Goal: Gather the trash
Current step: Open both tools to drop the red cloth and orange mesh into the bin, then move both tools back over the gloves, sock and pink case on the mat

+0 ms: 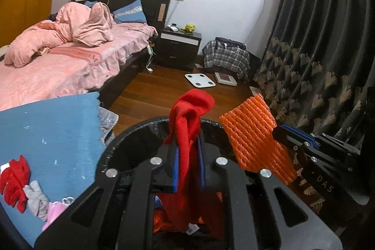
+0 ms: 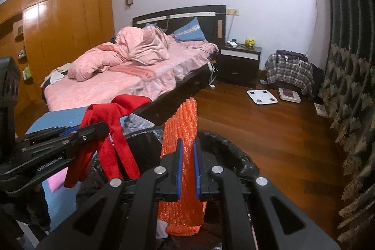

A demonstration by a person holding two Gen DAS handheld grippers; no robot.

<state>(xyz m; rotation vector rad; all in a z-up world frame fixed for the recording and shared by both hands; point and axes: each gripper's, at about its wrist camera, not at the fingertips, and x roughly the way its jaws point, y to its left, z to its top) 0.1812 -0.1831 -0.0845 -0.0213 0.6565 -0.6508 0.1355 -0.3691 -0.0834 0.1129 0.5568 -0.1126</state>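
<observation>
Left wrist view: left gripper (image 1: 188, 144) pinched a red cloth (image 1: 187, 130) w/ both pads, dangling over the black-lined bin (image 1: 126, 144); bin contents mostly hidden.

Right wrist view: right gripper (image 2: 187, 165) clamped orange foam net (image 2: 181, 130) upright above bin rim (image 2: 234, 151); net's lower end hung inside.

From my feed, the blue bench (image 1: 54, 132) carries a red cloth (image 1: 14, 182), a grey rag (image 1: 36, 199) and something pink (image 1: 55, 211) (bunched together near its edge). On the wooden floor (image 2: 269, 132) lie two scales (image 2: 262, 97), just apart.
</observation>
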